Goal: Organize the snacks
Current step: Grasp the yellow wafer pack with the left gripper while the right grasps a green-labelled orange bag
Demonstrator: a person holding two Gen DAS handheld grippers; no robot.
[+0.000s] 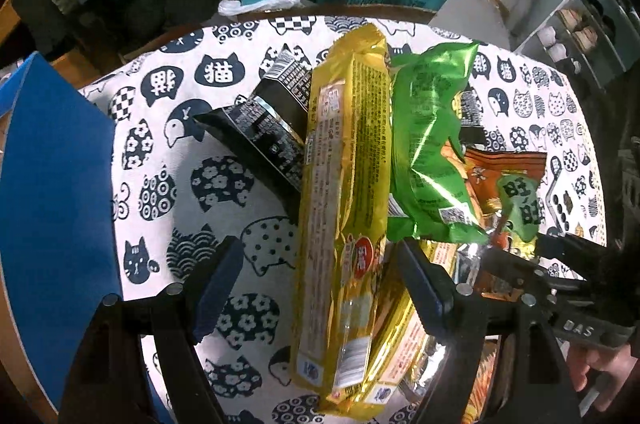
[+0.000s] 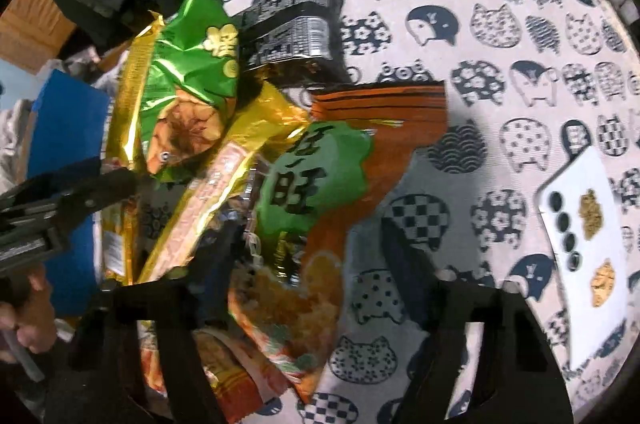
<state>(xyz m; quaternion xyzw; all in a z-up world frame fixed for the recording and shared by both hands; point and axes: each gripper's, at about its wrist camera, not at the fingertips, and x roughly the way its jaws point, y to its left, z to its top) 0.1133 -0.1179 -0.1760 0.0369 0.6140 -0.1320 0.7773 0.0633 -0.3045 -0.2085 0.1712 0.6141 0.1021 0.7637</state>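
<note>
Both grippers over snack pile on cat-print cloth [image 1: 168, 160]. Left gripper [image 1: 320, 288] wide, straddling yellow packet [image 1: 344, 208], pads clear. Right gripper [image 2: 308, 256] half-wide around orange bag [image 2: 328, 184], contact unclear.

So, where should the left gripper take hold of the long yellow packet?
Across its narrow width near the middle, coming from above. The long yellow packet lies on top of the pile, lengthwise between the open fingers of the left gripper.
</note>
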